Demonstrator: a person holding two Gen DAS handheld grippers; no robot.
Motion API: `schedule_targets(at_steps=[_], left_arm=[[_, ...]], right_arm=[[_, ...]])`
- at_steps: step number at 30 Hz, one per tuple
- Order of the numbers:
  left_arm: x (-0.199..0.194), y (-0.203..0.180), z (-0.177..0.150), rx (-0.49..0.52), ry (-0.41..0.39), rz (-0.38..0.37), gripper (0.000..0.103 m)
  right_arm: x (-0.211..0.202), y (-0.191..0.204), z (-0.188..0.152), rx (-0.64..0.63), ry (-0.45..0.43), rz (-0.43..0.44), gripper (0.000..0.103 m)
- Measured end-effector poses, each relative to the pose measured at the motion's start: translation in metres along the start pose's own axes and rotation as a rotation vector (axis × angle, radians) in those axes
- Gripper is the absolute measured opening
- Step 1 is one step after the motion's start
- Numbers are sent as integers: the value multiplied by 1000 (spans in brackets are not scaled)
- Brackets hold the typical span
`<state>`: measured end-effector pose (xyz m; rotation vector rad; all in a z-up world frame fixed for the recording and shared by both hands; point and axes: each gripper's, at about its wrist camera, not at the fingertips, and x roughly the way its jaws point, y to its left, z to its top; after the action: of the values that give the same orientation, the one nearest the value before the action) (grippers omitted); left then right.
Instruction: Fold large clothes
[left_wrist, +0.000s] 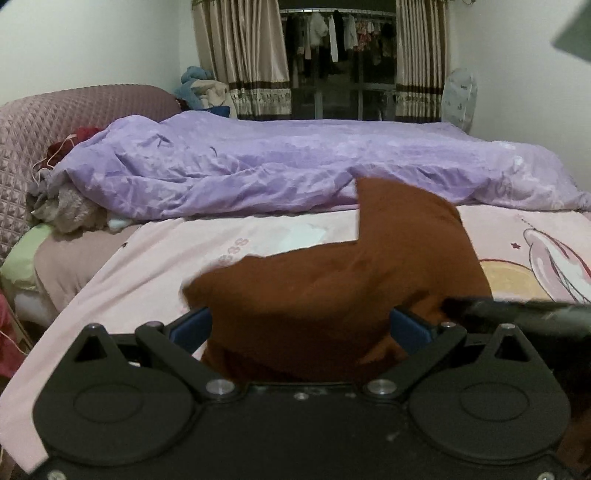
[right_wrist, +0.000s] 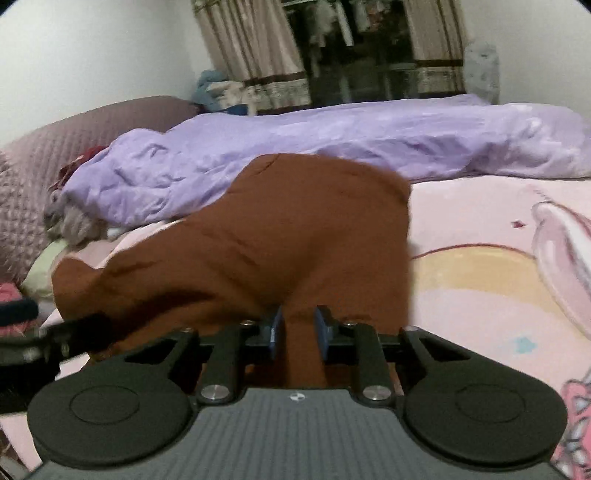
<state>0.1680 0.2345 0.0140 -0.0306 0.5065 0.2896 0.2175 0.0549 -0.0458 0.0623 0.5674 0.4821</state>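
Note:
A large brown garment (left_wrist: 332, 280) hangs bunched above the pink bed sheet (left_wrist: 147, 254), blurred by motion. In the left wrist view my left gripper (left_wrist: 301, 328) has its blue pads (left_wrist: 192, 328) far apart, and the cloth fills the gap and drapes below them. The right gripper's dark fingers (left_wrist: 480, 308) reach the garment's right edge. In the right wrist view my right gripper (right_wrist: 299, 328) has its pads close together on a narrow fold of the brown garment (right_wrist: 295, 229), which humps up in front. The left gripper's fingers (right_wrist: 81, 328) touch its left edge.
A crumpled purple duvet (left_wrist: 258, 166) lies across the far half of the bed. A quilted mauve headboard (left_wrist: 55, 118) and a pile of soft things (left_wrist: 70, 210) are at the left. Curtains (left_wrist: 243, 59), a clothes rail and a white fan (left_wrist: 460, 99) stand behind.

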Motion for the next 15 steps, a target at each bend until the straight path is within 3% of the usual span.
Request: schedule_targets(at_steps=[3, 5, 9, 11, 13, 15], left_arm=[[0, 12, 5, -34, -22, 14, 103], [3, 13, 9, -66, -30, -1, 103], [41, 6, 2, -39, 64, -49, 103], [55, 8, -8, -101, 85, -97, 103], [62, 14, -13, -163, 107, -177, 94], [58, 12, -14, -133, 87, -184, 87]], right_arm=[[5, 14, -7, -31, 23, 88, 26], [8, 21, -9, -50, 29, 92, 26], [10, 16, -7, -34, 37, 105, 26], [7, 11, -5, -23, 51, 118, 23], [5, 11, -6, -35, 49, 108, 22], [1, 14, -8, -68, 47, 86, 22]])
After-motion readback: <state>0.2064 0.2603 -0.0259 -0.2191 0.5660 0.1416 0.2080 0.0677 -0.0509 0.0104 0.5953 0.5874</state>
